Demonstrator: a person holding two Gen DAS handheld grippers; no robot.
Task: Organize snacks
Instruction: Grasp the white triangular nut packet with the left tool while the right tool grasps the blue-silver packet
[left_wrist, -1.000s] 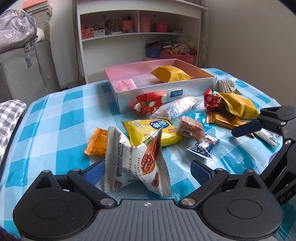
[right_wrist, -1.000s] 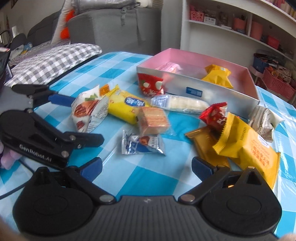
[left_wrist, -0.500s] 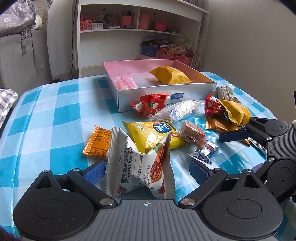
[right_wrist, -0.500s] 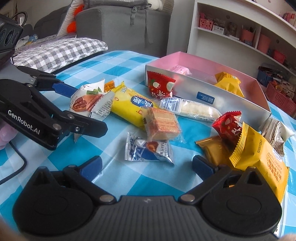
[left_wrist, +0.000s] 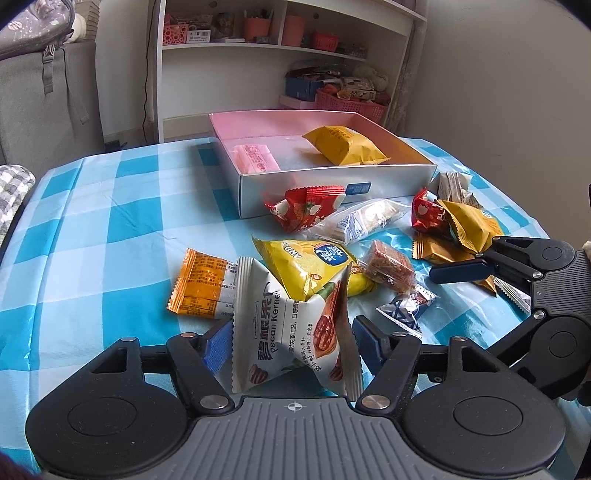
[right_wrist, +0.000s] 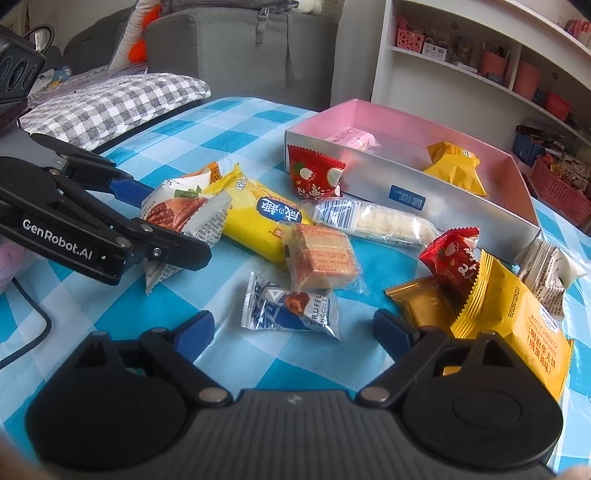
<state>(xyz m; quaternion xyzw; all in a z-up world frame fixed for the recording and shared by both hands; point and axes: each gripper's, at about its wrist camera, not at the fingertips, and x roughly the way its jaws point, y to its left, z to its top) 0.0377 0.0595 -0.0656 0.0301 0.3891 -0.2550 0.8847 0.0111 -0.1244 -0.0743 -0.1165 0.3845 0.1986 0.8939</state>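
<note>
My left gripper (left_wrist: 291, 341) is shut on a white pecan-kernel packet (left_wrist: 291, 332), gripped on both sides; it also shows in the right wrist view (right_wrist: 181, 218). My right gripper (right_wrist: 293, 330) is open, its fingers on either side of a blue-and-white truffle chocolate packet (right_wrist: 291, 308) on the cloth. A pink-lined box (left_wrist: 332, 184) holds a yellow packet (left_wrist: 343, 146) and a pink packet (left_wrist: 255, 158). Loose snacks lie in front of it: a yellow bag (left_wrist: 314, 266), a wafer block (right_wrist: 317, 256), red packets (left_wrist: 306, 210), a clear-wrapped bar (right_wrist: 369, 223).
The table has a blue-and-white checked cloth (left_wrist: 110, 240). An orange packet (left_wrist: 199, 284) lies left of the held packet. Gold and yellow packets (right_wrist: 509, 317) lie at the right. White shelves (left_wrist: 258, 55) stand behind the table, a grey sofa (right_wrist: 236, 48) to the left.
My left gripper has closed in on the pecan packet. My right gripper has moved toward the truffle packet, which now sits between its fingers.
</note>
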